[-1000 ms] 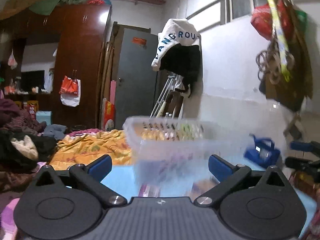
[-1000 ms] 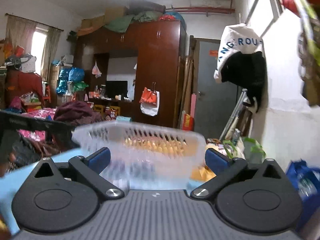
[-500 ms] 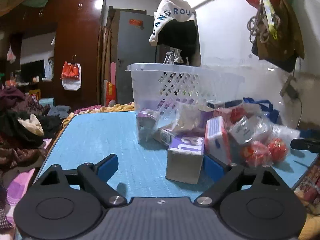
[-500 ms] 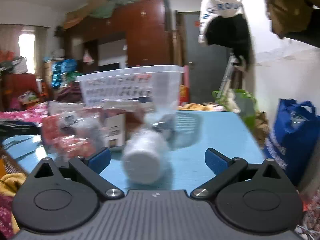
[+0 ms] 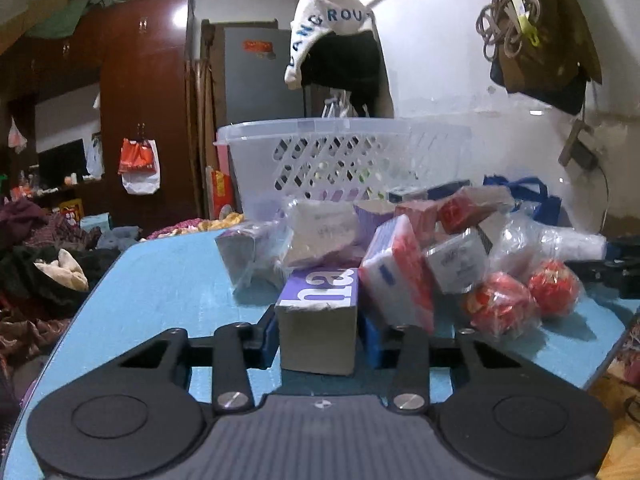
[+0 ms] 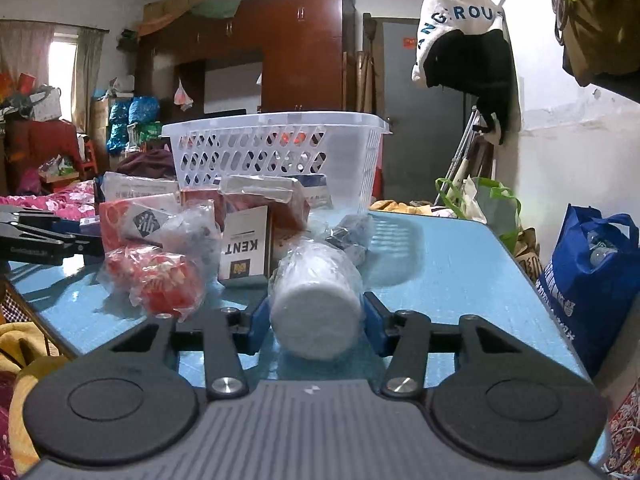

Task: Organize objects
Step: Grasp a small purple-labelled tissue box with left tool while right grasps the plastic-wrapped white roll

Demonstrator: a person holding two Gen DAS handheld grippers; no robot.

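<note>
On the bench [image 5: 160, 280], the left claw [image 5: 318, 334] has just closed onto a purple box [image 5: 318, 320]. The right claw [image 6: 316, 320], also just closed, apparently grips a wrapped white roll [image 6: 316, 312]. Only the right view shows a KENT pack [image 6: 244, 250] before the basket [image 6: 280, 152].

Background inventory: dark red-brown wardrobe [image 6: 296, 44], twelve o'clock, bundles stacked on top. Grey door [image 5: 262, 76], one o'clock of wardrobe. White lettered garment over black clothing [image 6: 460, 28], hung at two o'clock. Blue tote bag [image 6: 592, 276], floor, three o'clock. Curtained window [image 6: 60, 68], ten o'clock.
</note>
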